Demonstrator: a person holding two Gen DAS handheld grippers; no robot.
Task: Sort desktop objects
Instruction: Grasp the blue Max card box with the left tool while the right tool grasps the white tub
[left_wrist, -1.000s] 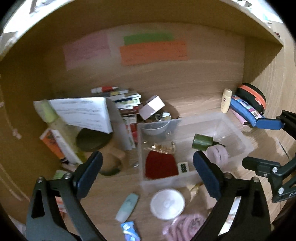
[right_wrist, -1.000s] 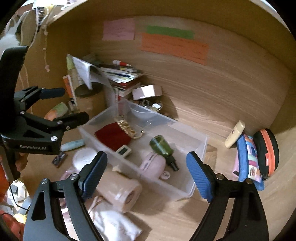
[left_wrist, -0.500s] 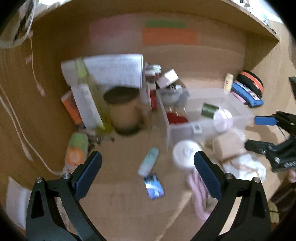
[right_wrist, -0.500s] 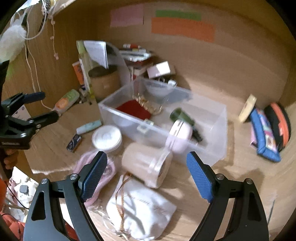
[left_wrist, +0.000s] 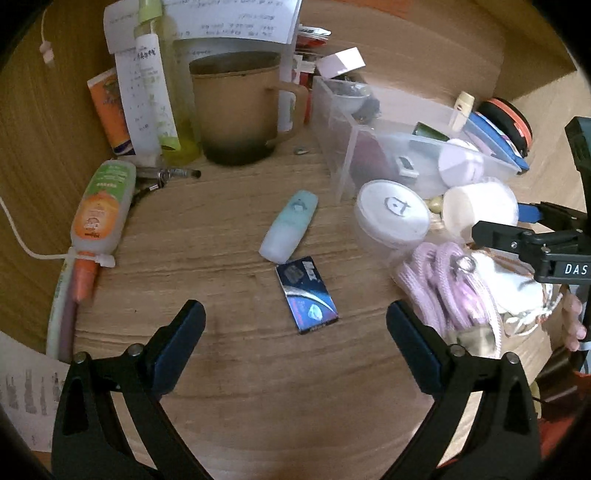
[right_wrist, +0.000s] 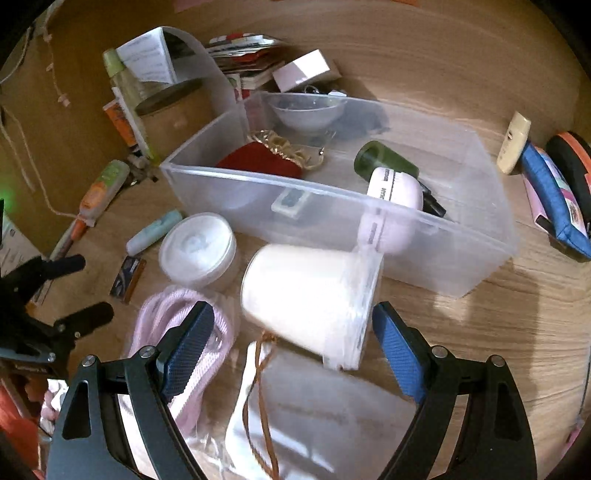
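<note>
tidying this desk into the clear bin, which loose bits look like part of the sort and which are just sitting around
Likely to sort: white cup on its side, round white jar, pink cord, mint tube, dark blue packet, clear bin.

Lying about: brown mug, blue pouch, papers.

Left gripper (left_wrist: 295, 325) and right gripper (right_wrist: 293, 325) both angled steeply downward, jaws spread wide, nothing between the pads.

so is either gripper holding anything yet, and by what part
Nothing is held. The left gripper is open above the bare desk near the blue packet. The right gripper is open, with the tipped white cup just beyond its fingertips, not pinched.
</note>
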